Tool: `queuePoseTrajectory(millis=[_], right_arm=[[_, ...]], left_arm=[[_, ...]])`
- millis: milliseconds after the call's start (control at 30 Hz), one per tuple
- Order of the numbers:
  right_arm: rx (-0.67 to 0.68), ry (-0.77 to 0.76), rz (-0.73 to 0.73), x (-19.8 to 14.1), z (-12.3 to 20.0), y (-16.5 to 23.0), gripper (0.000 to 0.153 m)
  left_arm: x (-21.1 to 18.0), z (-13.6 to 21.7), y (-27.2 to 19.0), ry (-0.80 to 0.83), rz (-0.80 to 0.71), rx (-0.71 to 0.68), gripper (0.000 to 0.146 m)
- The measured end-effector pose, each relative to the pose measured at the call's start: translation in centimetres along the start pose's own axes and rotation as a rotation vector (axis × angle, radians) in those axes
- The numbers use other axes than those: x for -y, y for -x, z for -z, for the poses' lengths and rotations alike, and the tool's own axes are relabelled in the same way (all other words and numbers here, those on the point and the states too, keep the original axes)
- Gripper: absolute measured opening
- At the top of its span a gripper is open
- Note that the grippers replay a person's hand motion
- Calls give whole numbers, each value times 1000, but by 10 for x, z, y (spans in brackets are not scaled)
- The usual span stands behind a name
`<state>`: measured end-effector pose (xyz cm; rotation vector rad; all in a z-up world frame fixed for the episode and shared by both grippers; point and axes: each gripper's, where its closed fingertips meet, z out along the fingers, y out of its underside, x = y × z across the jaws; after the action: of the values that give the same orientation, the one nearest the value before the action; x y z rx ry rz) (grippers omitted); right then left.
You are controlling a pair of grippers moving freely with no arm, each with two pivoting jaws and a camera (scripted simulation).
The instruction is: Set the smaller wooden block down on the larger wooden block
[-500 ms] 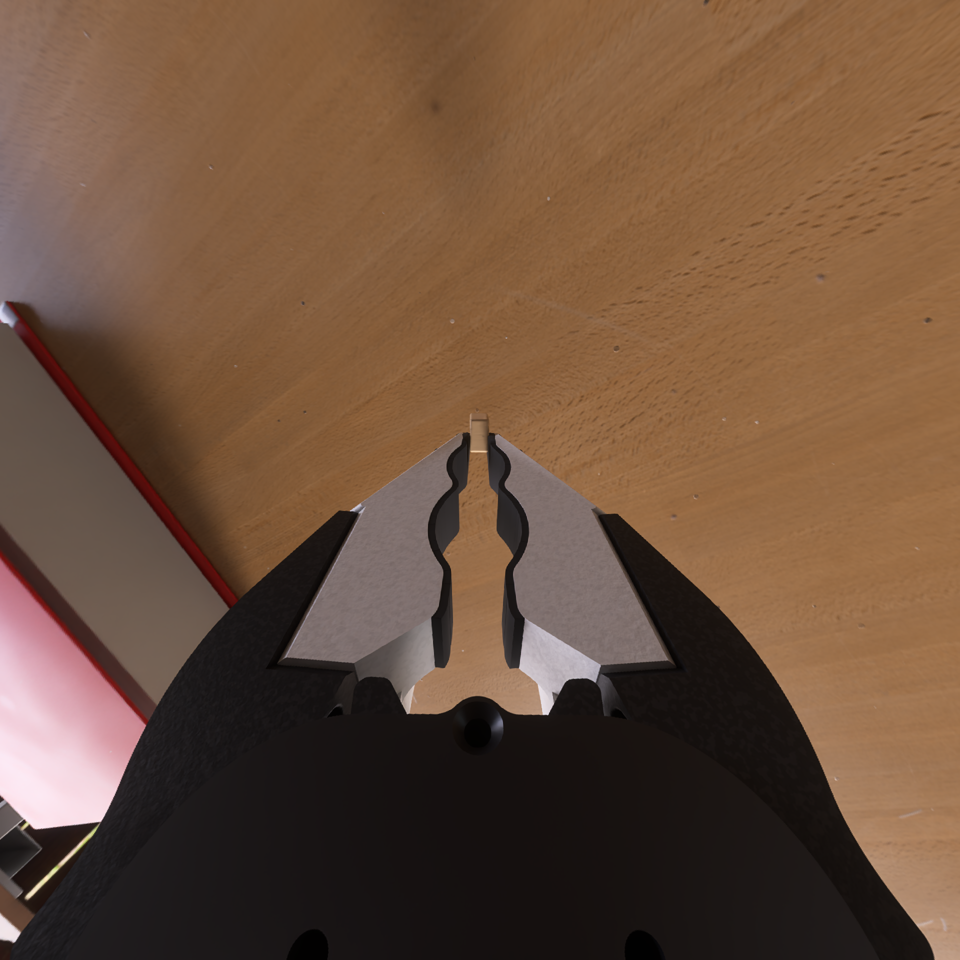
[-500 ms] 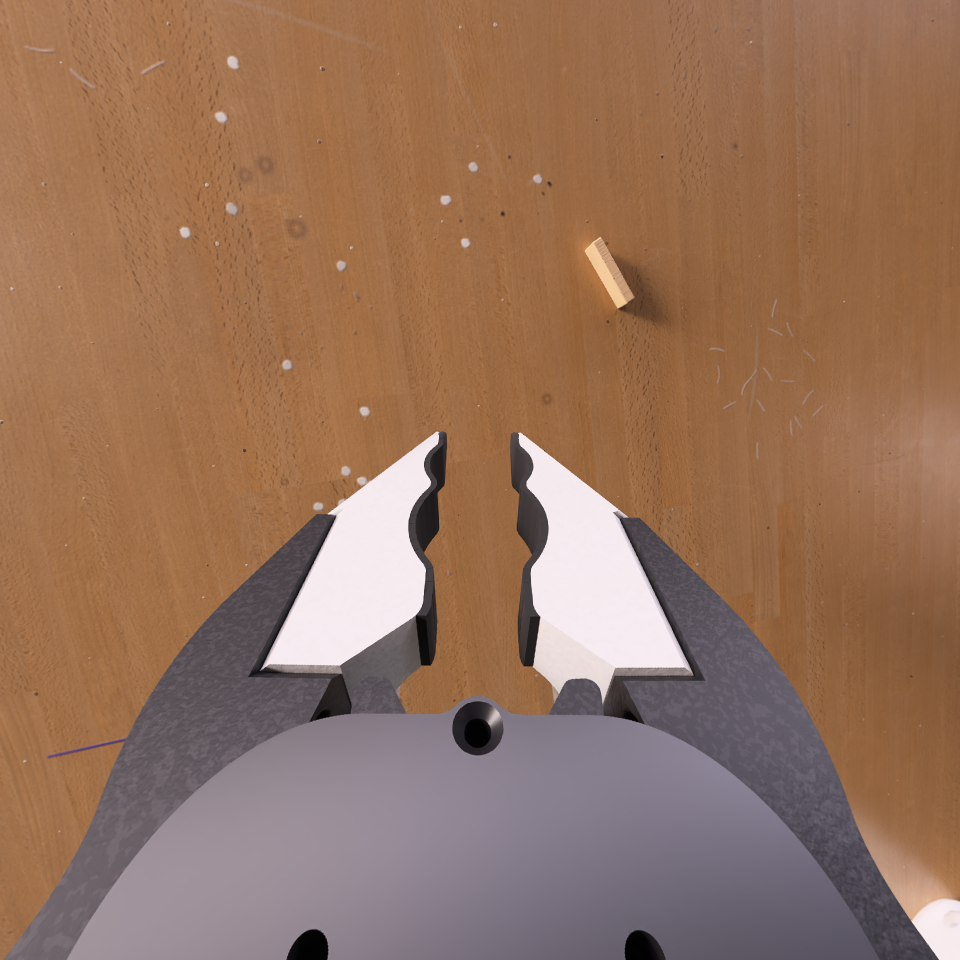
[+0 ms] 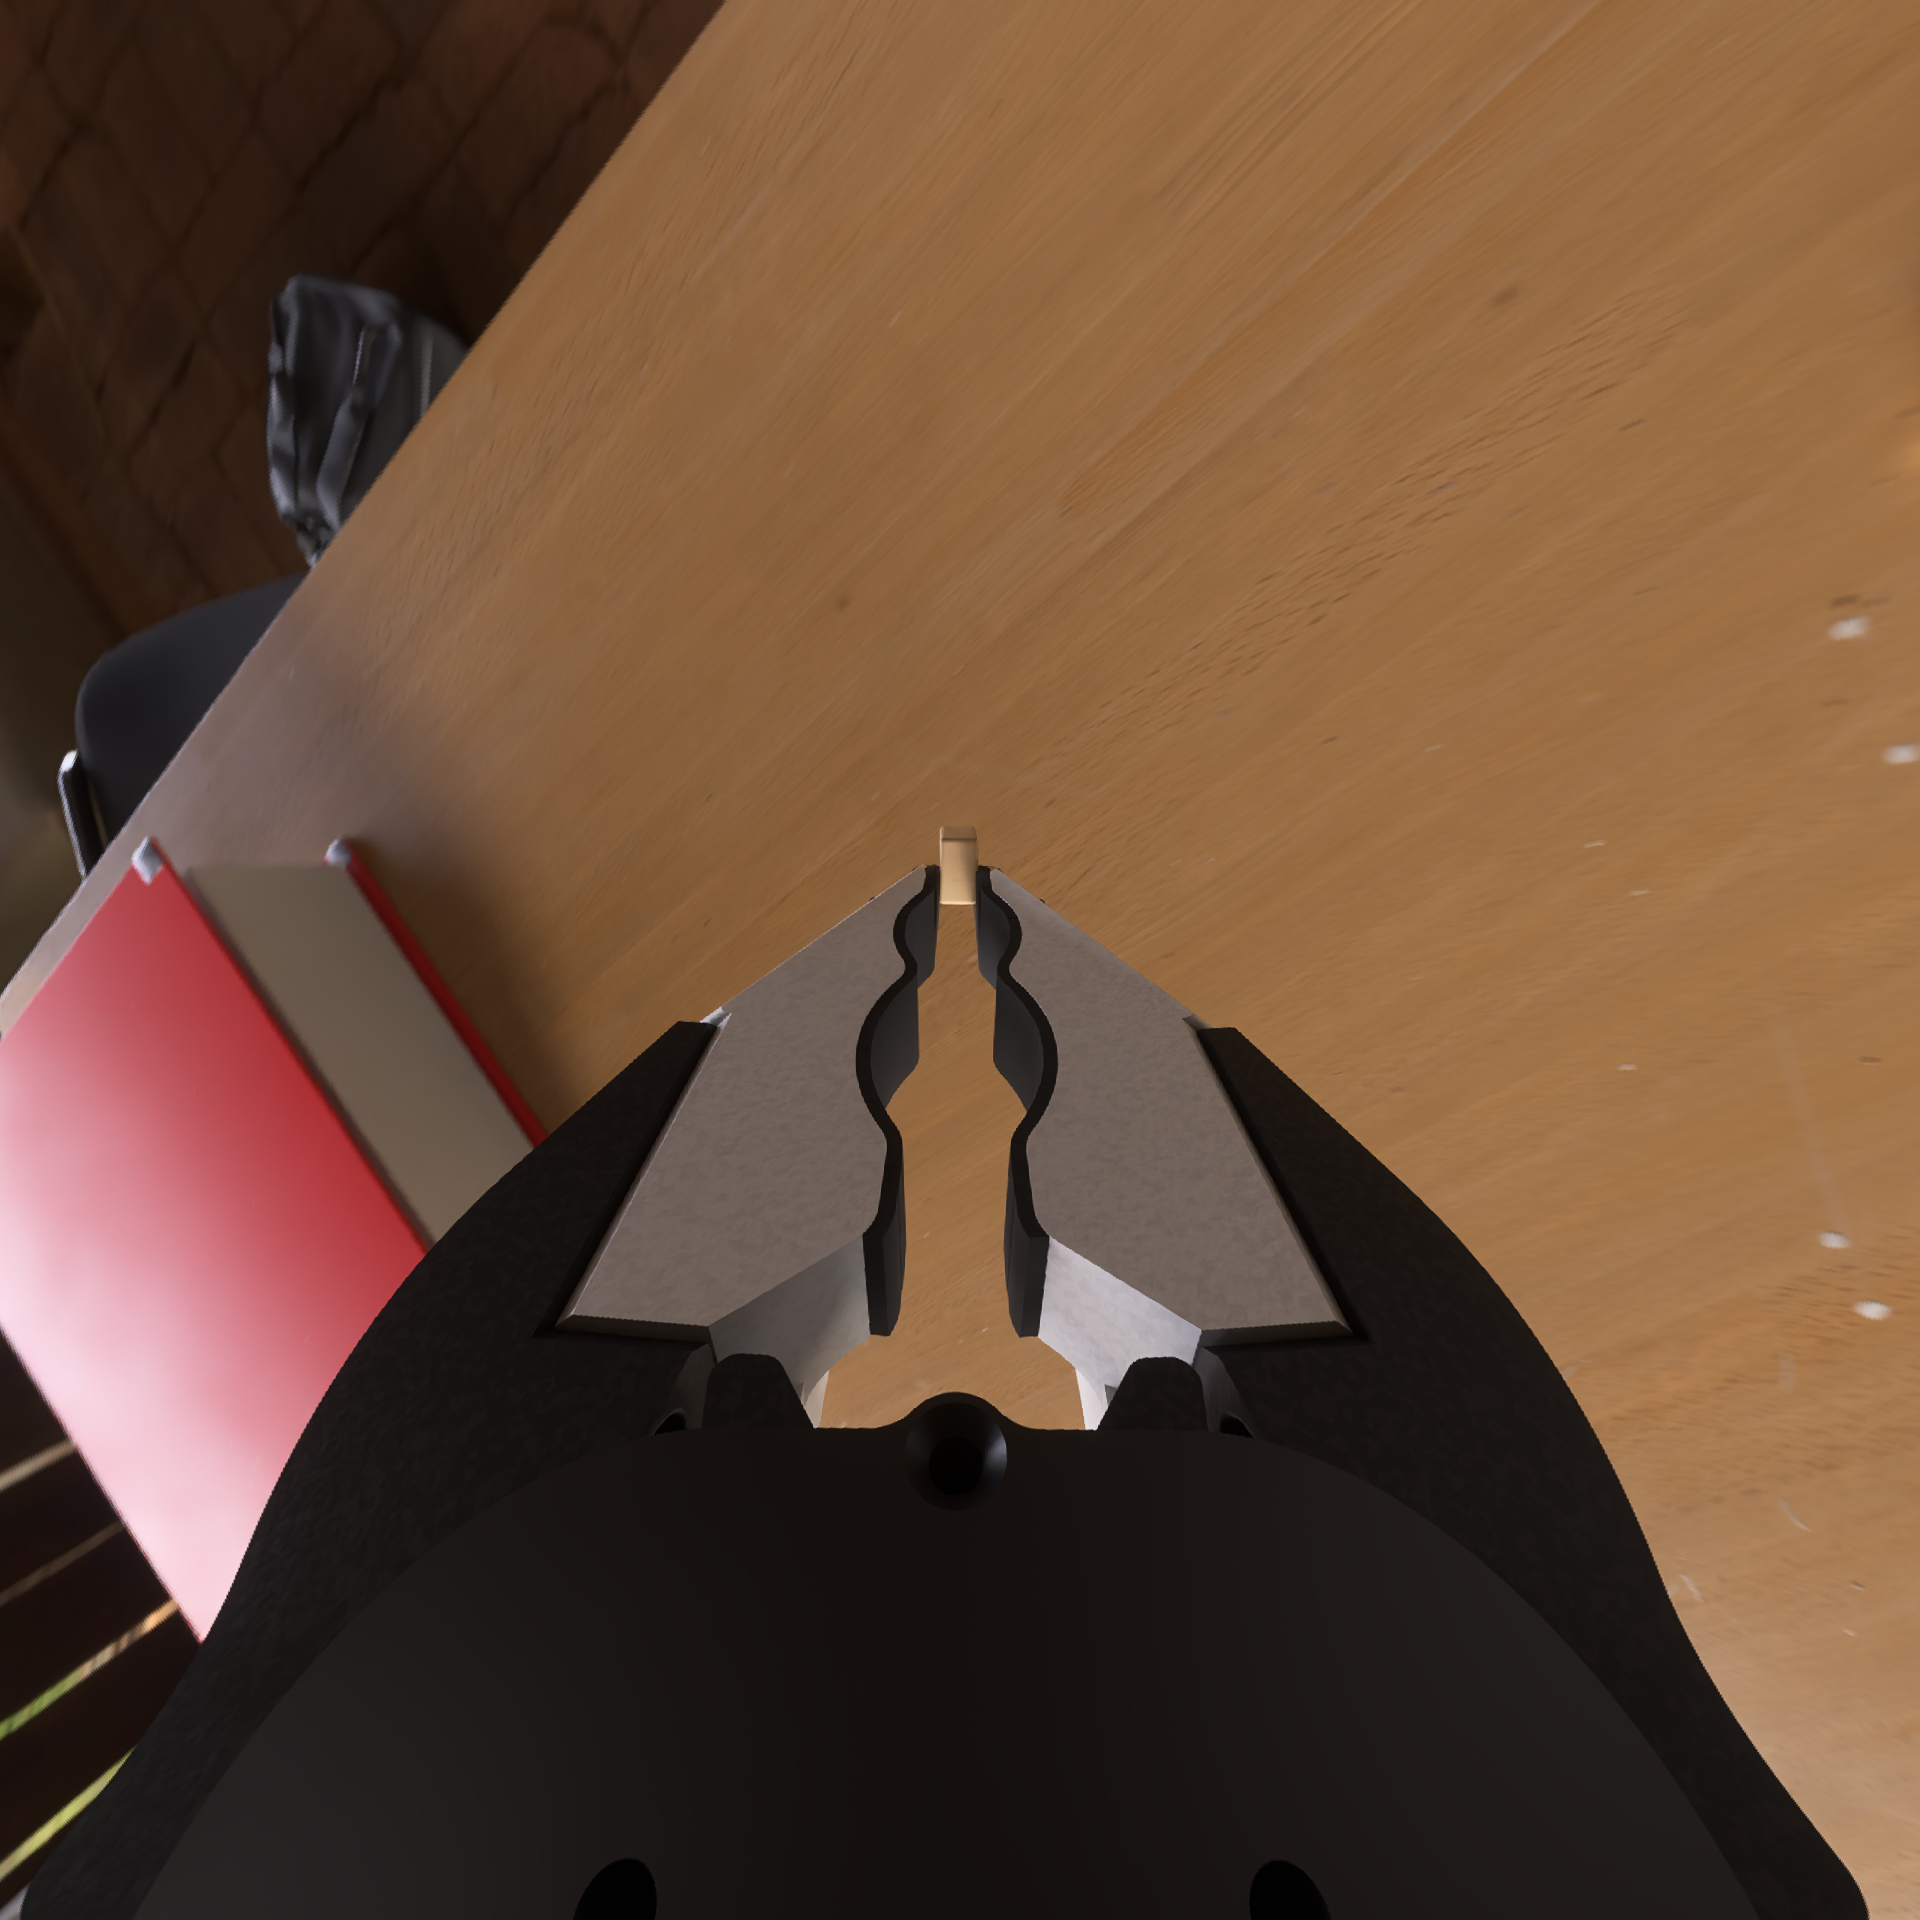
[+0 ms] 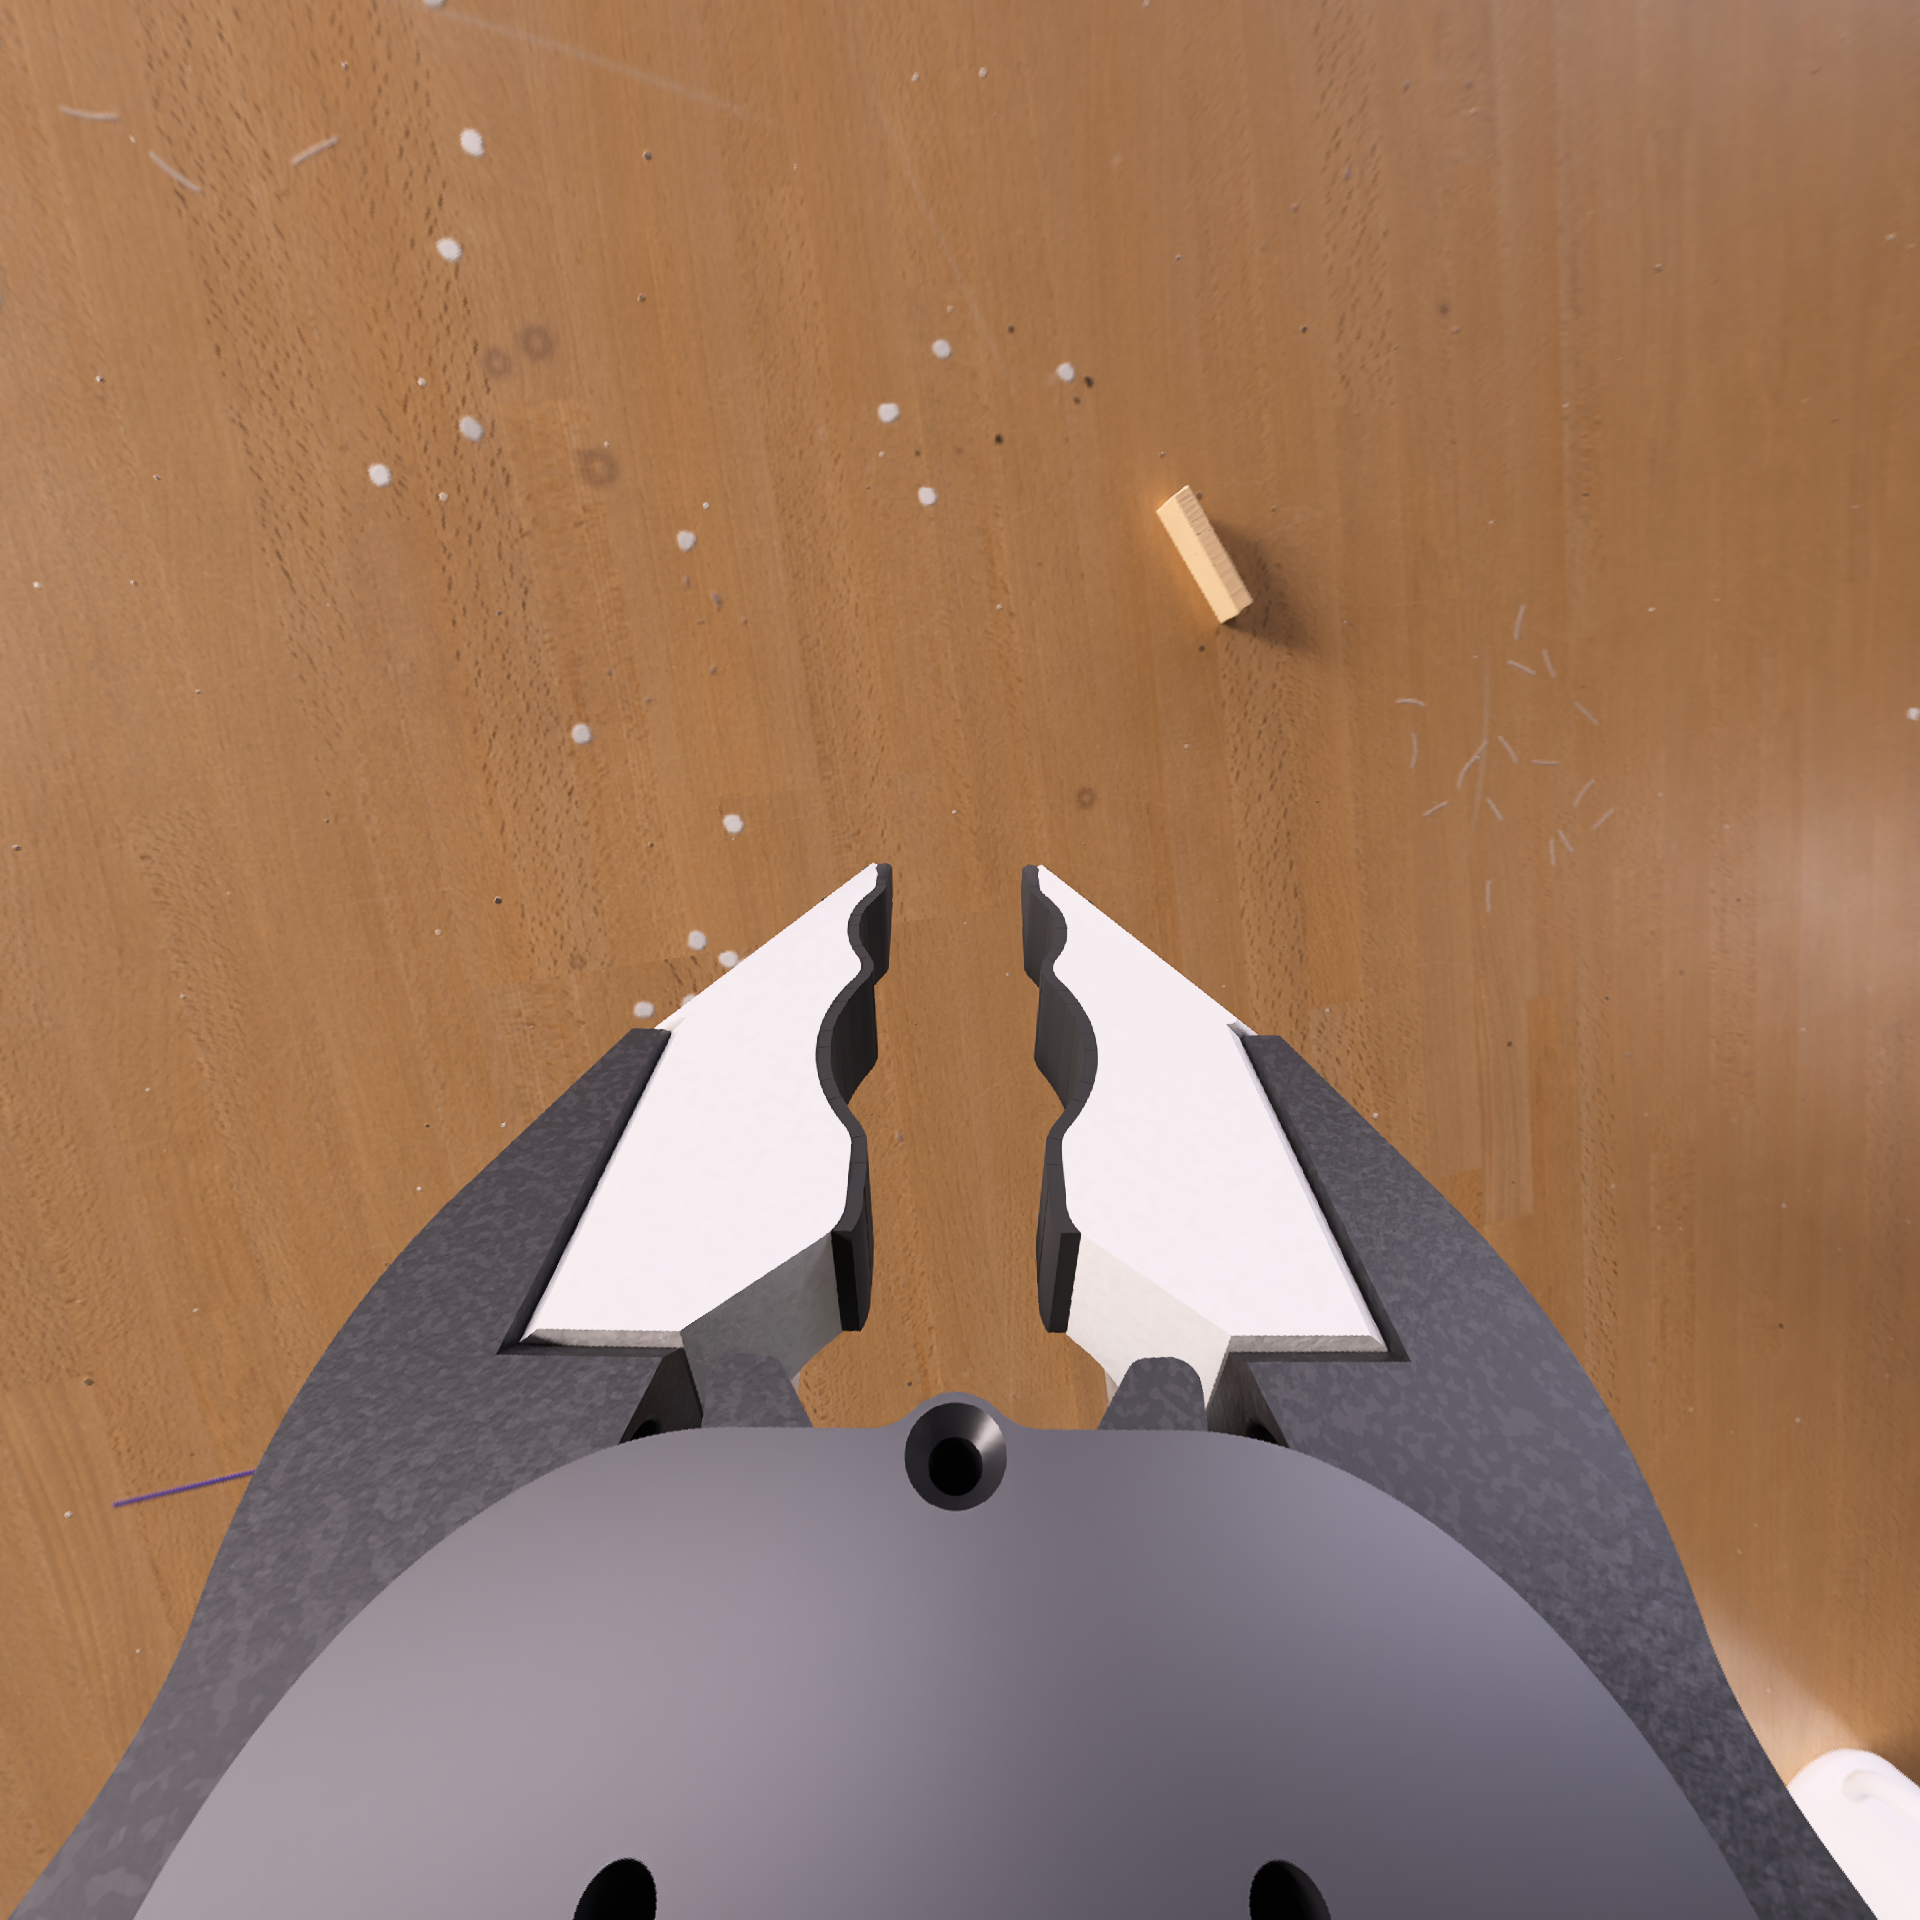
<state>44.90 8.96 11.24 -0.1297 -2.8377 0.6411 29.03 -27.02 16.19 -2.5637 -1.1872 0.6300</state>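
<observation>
My left gripper is shut on a small pale wooden block, pinched at the very fingertips and held above the wooden table. Only the block's end pokes out past the tips. In the right wrist view a longer pale wooden block lies flat on the table, ahead and to the right of my right gripper. The right gripper is open and empty, well short of that block. Neither view shows both blocks together.
A red and grey flat box lies at the table's left edge in the left wrist view. A black bag and a dark chair stand beyond that edge. White specks and scratches mark the table. A white object shows at the lower right.
The left gripper has risen and tilted with the small block, so the table edge, box, bag and chair now show. The right gripper has not moved.
</observation>
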Motion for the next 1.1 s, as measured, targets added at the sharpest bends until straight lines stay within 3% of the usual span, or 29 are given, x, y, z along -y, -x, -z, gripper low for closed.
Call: queuePoseTrajectory(millis=[233, 367, 533, 767, 1100], right_arm=[[-57, -44, -16, -1, 27, -6, 25], [-86, -69, -20, -3, 43, -7, 25], [-100, -94, -16, -5, 54, -6, 25], [-97, -96, -18, -11, 56, -7, 25], [-91, -96, -12, -11, 54, -6, 25]], left_arm=[[68, 8, -104, -88, -147, -177, 6], [100, -14, -177, -76, -252, -261, 6], [111, -58, -239, 5, -344, -282, 6], [102, -97, -267, 67, -328, -337, 6], [91, -115, -275, 93, -315, -373, 6]])
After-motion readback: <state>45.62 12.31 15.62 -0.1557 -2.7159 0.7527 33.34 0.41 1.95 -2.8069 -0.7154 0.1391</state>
